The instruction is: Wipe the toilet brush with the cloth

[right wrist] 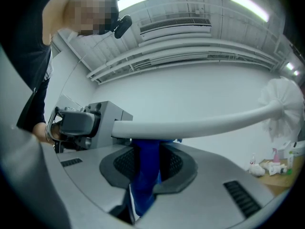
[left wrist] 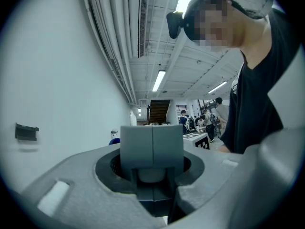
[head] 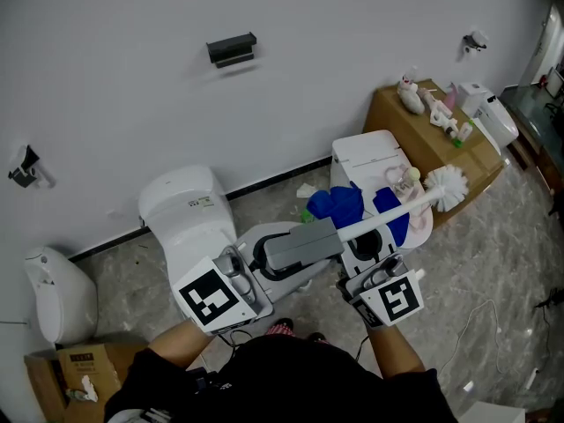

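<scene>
One brush and one cloth were in play, each in its own gripper. The left gripper had its jaws clamped on the end of the brush's white handle. The handle ran out from those jaws, and the bristle head sat far beyond them. The right gripper had its jaws shut on the blue cloth. The cloth rose from between those jaws to touch the underside of the handle, which crossed just above them. Two toilets stood beyond both pairs of jaws.
</scene>
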Demonstrator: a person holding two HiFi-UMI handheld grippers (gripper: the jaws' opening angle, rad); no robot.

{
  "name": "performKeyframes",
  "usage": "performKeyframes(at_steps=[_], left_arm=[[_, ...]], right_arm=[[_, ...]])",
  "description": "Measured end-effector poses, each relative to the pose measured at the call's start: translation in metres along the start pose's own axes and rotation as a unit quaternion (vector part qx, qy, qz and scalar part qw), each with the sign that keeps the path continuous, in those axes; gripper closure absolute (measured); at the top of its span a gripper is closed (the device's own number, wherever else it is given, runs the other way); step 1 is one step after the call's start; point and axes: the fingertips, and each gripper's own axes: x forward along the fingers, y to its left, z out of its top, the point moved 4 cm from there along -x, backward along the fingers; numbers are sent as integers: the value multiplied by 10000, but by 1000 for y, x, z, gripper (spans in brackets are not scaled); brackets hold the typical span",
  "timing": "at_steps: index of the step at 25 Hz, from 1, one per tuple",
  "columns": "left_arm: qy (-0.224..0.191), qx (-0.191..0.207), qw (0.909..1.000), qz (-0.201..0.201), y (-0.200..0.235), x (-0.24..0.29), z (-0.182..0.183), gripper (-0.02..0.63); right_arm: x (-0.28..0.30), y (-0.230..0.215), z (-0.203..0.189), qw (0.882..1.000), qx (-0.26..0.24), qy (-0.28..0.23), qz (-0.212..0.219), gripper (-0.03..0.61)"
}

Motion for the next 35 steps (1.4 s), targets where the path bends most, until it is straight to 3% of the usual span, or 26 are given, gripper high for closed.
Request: performKeyframes(at_steps=[18,35], left_arm=[[80,19,10000,29,2,-2,-3,454],[76,34,10000,-12,0,-2,-2,454]], right_arm=[[-3,-10,-6,9991,391,75,-114,499],[-14,-25,-5,9985,459,10,-292,500]])
